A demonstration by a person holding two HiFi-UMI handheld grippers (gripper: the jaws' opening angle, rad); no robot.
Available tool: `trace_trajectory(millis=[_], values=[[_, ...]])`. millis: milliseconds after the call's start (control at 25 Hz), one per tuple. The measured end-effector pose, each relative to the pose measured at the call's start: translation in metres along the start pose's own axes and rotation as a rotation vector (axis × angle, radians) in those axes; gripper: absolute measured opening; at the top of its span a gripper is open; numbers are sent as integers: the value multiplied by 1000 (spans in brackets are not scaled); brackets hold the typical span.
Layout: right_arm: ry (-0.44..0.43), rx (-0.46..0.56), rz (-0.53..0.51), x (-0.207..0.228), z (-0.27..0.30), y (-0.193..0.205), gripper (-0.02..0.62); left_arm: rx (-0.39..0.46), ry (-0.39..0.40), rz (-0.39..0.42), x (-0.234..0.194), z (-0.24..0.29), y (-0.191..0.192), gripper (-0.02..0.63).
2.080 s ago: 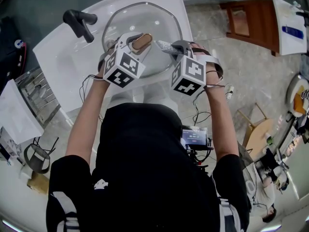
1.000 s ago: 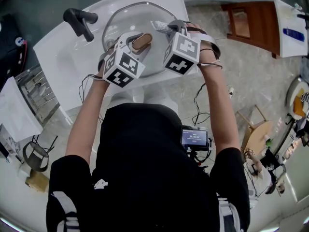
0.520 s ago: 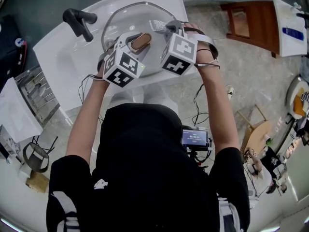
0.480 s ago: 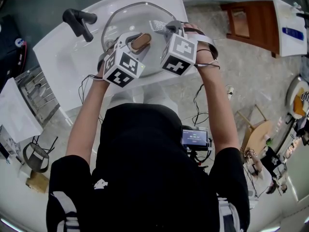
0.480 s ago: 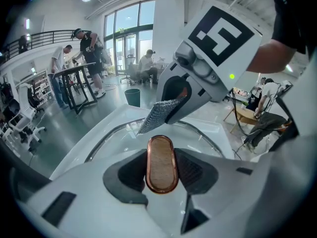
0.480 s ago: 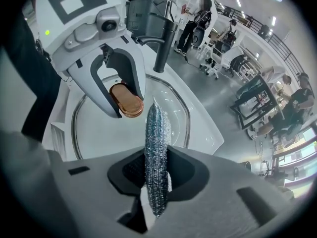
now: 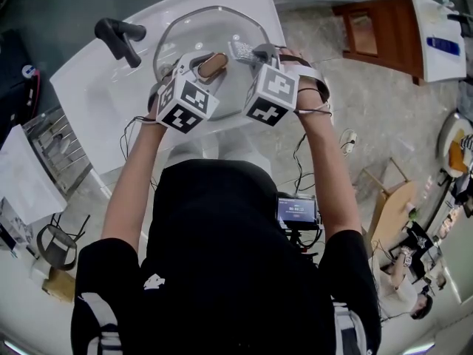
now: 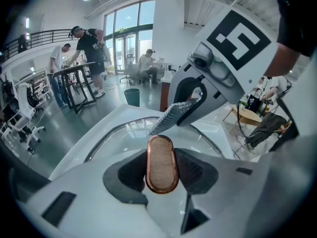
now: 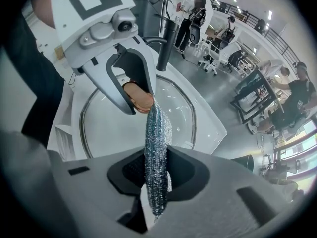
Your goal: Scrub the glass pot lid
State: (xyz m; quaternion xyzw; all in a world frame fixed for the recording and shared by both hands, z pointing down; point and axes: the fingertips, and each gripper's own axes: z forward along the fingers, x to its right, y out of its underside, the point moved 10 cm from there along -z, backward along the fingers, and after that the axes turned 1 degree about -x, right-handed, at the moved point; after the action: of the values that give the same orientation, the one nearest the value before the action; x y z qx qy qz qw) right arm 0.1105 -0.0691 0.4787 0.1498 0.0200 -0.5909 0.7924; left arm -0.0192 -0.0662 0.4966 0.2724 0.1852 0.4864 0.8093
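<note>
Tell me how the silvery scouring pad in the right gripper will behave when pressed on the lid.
The scouring pad looks like thin woven mesh squeezed flat in the right gripper, so it is probably light and compressible. Its free end stands up unsupported, so it is likely somewhat springy, bending against the glass lid.

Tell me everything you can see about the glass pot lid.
The glass pot lid is round, clear glass with a metal rim and an oblong copper-coloured handle at its centre. It lies handle up on the white sink, near the black faucet. The left gripper is shut on the handle. The right gripper holds a silvery mesh scrubber whose tip reaches the handle's end.
</note>
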Motion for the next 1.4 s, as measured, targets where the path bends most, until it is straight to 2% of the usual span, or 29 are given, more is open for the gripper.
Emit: trace_trajectory(millis=[1040, 1400], values=[[-33, -40, 164, -67, -18, 6, 71, -8, 44, 13, -3, -2, -1, 167], [-12, -24, 216, -77, -22, 7, 72, -4, 57, -39, -5, -2, -2, 169]])
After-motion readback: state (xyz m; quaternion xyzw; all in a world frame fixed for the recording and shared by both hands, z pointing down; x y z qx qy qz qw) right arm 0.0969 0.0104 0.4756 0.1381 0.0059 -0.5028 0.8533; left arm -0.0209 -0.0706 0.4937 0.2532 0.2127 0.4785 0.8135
